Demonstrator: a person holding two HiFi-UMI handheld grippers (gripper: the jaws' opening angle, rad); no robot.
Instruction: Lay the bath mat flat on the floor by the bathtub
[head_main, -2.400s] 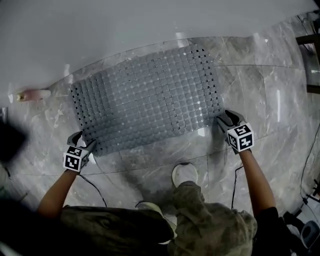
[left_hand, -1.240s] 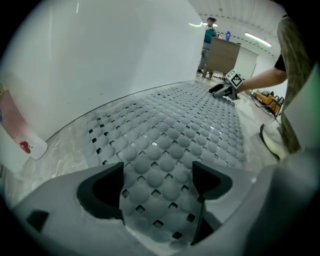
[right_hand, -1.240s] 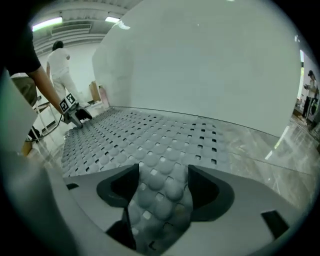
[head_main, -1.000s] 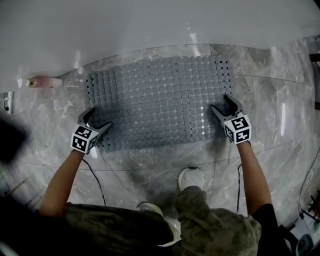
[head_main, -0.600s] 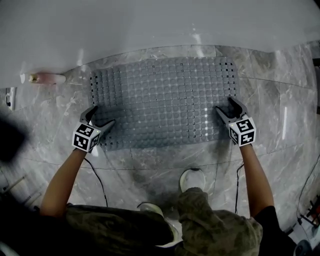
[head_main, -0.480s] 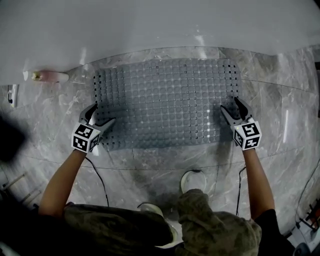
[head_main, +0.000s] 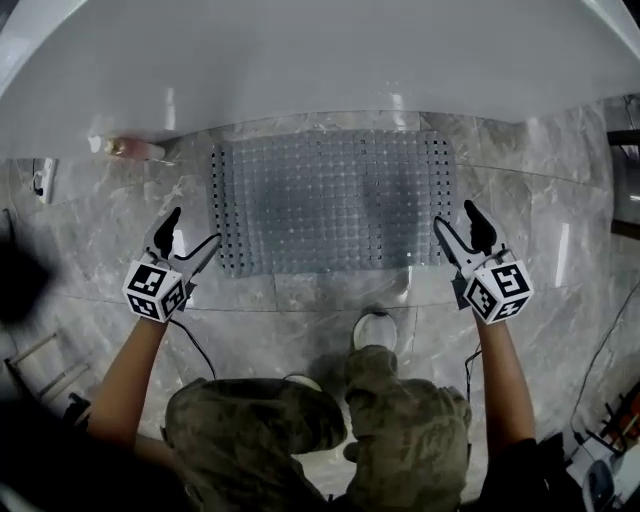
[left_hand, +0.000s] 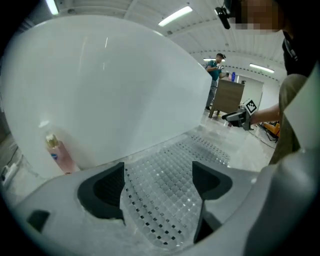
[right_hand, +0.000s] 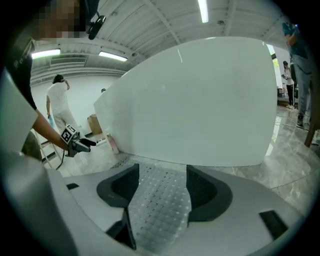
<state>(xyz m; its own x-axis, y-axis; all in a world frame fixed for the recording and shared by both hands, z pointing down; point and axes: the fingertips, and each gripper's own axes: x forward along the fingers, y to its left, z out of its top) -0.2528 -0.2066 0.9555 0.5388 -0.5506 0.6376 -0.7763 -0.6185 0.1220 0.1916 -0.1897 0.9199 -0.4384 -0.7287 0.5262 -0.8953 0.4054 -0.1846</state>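
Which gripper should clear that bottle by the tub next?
Likely left. The left gripper is open and nearer the bottle; the right gripper is across the bath mat from it.

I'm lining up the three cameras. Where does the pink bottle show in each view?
Head view: pink bottle upper left, at the foot of the bathtub, left of the bath mat.
Left gripper view: bottle at far left, against the tub.
Right gripper view: bottle small, left of centre, by the tub.
Shared landmark: the bathtub.

Head view looks steeply down; both gripper views face the bathtub (head_main: 320, 50), low over the mat (head_main: 330, 200).
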